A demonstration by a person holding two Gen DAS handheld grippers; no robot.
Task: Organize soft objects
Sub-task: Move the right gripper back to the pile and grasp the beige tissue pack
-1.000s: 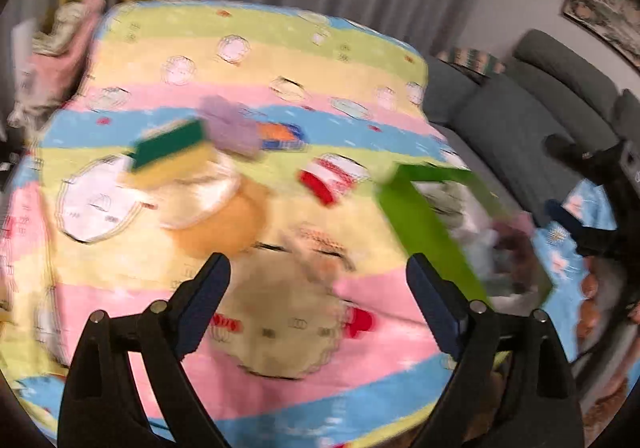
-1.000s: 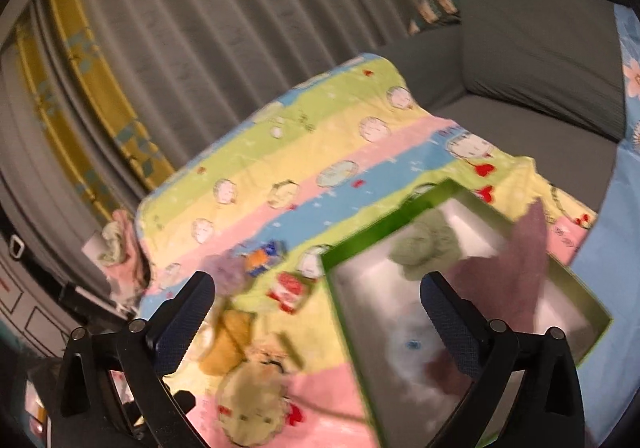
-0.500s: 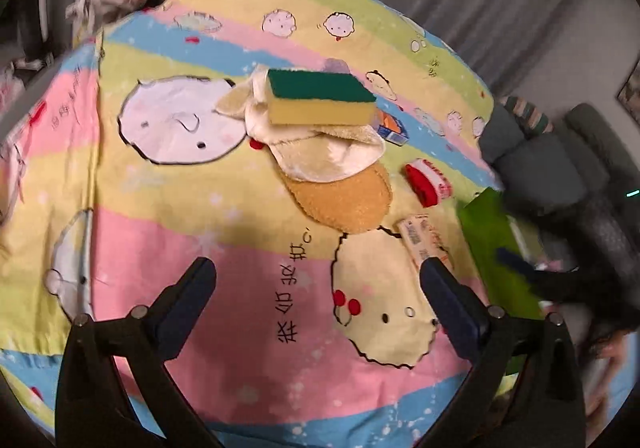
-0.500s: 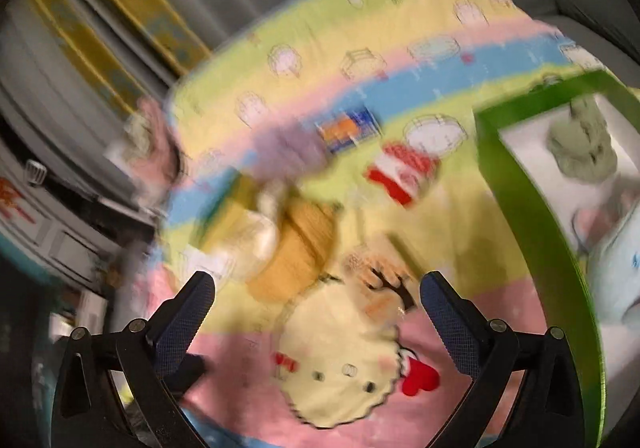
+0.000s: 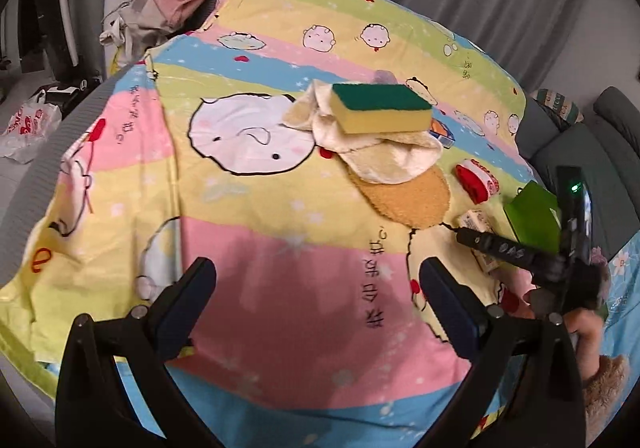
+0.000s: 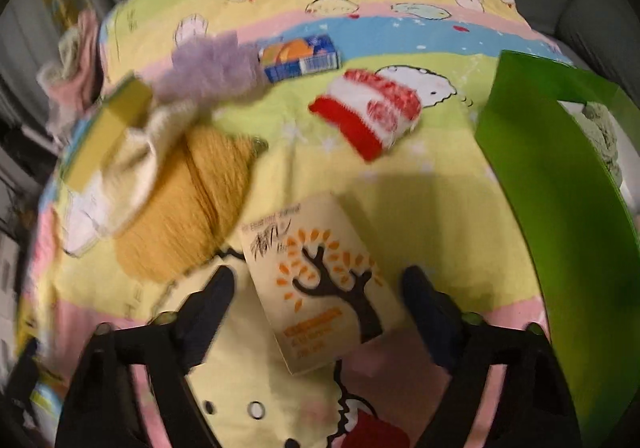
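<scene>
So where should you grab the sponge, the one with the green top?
Probably by its two long yellow sides. The sponge lies flat on the cream cloth, green face up, long and low. Coming from above with the open left tool across its short width should give flat foam to squeeze, without catching the cloth.

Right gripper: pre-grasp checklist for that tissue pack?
1. Tissue pack sits between the closing jaws of the right gripper: ok.
2. Pads touching the pack: not ok, a gap shows on both sides.
3. Pack clear of the mustard cloth: ok, apart.
4. Green box beside the pack, with room inside: cannot tell, mostly out of view.
5. Left gripper open, holding nothing, away from the pack: ok.
</scene>
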